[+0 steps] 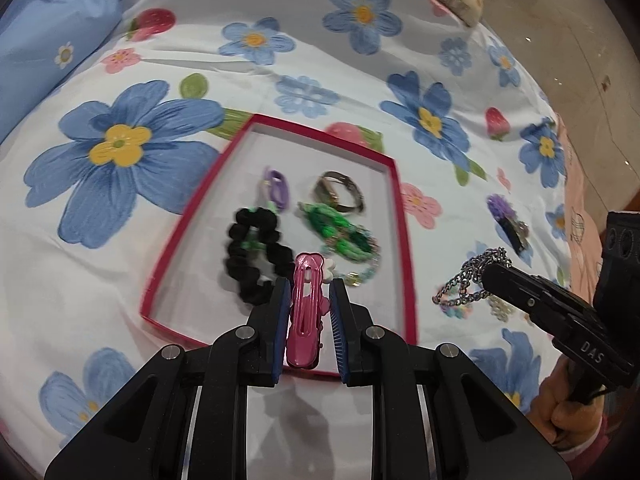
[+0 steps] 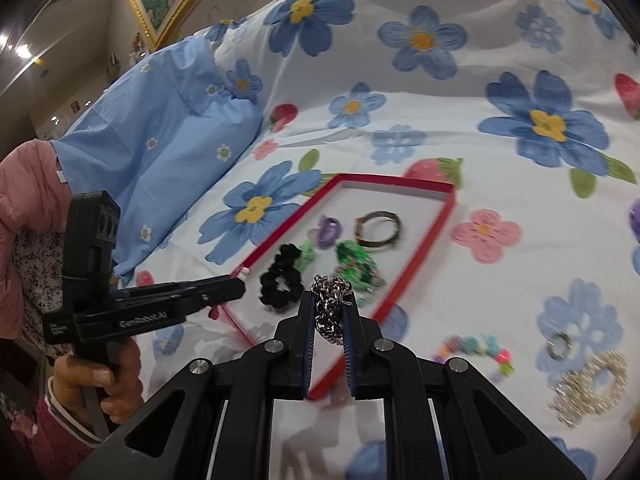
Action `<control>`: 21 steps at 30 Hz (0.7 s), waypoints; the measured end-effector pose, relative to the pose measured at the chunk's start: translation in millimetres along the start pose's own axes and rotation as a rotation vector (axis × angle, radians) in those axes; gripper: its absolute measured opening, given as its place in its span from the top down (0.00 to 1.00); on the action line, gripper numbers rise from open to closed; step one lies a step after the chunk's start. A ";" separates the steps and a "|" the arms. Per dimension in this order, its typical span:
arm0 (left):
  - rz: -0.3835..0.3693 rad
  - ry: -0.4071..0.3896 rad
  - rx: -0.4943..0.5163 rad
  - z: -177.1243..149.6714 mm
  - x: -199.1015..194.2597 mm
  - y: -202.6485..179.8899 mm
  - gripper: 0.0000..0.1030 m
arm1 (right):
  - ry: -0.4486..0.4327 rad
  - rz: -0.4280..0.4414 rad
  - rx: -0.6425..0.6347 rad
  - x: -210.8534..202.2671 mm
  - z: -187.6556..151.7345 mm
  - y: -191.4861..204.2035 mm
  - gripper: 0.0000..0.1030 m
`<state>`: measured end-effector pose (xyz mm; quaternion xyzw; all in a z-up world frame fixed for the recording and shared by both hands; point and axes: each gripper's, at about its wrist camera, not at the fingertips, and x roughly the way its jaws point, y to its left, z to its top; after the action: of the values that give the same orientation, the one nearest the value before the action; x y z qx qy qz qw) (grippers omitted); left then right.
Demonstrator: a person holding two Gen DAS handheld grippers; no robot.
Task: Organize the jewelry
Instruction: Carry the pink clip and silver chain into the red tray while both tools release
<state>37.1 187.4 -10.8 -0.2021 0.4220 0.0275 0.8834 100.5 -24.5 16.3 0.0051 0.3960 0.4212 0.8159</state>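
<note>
I see bed with flower-print sheet [image 1: 168, 60], blue pillow [image 2: 160, 120] at side, shiny tan floor [image 1: 560, 40], gold picture frame [image 2: 176, 4], ceiling lights glaring.

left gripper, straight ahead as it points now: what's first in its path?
Probably the black scrunchie or the green bracelet in the red box, just beyond the pink clip that the left gripper holds. Depth is unclear.
</note>
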 end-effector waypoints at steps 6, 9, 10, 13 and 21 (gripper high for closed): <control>0.049 0.024 0.009 6.1 15.7 12.6 0.83 | 0.043 0.014 -0.018 35.8 6.7 8.8 0.88; 0.072 0.041 0.025 5.5 27.9 13.5 0.83 | 0.076 0.006 -0.022 53.7 5.8 8.2 0.88; 0.072 0.049 0.023 5.3 32.5 14.6 0.83 | 0.085 0.004 -0.024 58.7 5.4 7.7 0.88; 0.091 0.065 0.032 5.3 44.0 16.5 0.83 | 0.109 -0.006 -0.027 71.7 3.9 4.7 0.88; 0.138 0.102 0.071 2.7 65.1 13.4 0.82 | 0.180 -0.046 -0.028 98.9 -0.7 -6.8 0.88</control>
<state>78.0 192.8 -63.0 -0.1424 0.4800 0.0630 0.8633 137.5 39.2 -49.9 -0.0533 0.4617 0.4066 0.7865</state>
